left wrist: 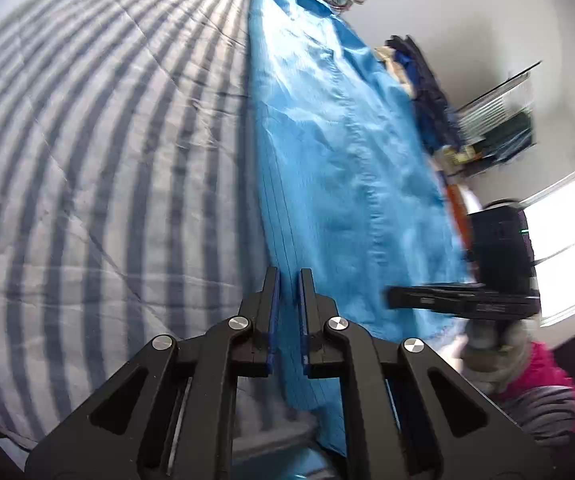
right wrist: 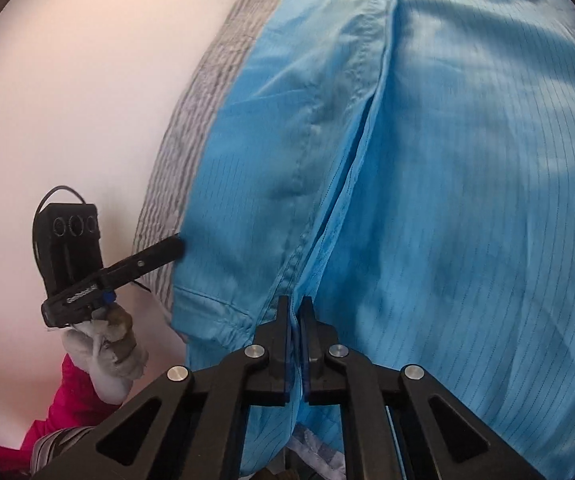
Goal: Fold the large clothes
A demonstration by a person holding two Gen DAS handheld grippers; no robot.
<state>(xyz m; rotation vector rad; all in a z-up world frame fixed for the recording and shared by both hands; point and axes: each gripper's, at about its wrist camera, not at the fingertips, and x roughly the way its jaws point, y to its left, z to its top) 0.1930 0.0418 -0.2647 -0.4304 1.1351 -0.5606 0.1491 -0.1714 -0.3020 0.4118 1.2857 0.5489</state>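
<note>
Blue, thin pinstriped fabric: the large garment [left wrist: 339, 168] is stretched out over the bed, lifted at the near end by both tools.

Left gripper [left wrist: 288, 280]: jaws narrow, blue pads on either side of a folded edge of the garment; cloth runs between the fingers and down past the tool body. Holding the garment.

Right gripper [right wrist: 296, 308]: jaws nearly together, pinching the garment [right wrist: 467, 184] along a seam or placket line. A long opening in the fabric runs up from the fingertips toward the top of the view.

Cross-views: the right wrist camera shows the left gripper [right wrist: 175, 246] at the garment's left edge near the hem, held by a gloved hand [right wrist: 105, 344] with a pink sleeve [right wrist: 71, 396]. The left wrist camera shows the right gripper [left wrist: 391, 297] at the far side of the cloth, motion-blurred, so contact there is not readable from that view.

Surroundings: striped grey-and-white bedspread [left wrist: 87, 168] beneath and beside the garment; dark clothes [left wrist: 423, 92] piled past its far edge; a bright window [left wrist: 567, 248]; a white wall [right wrist: 71, 100].
</note>
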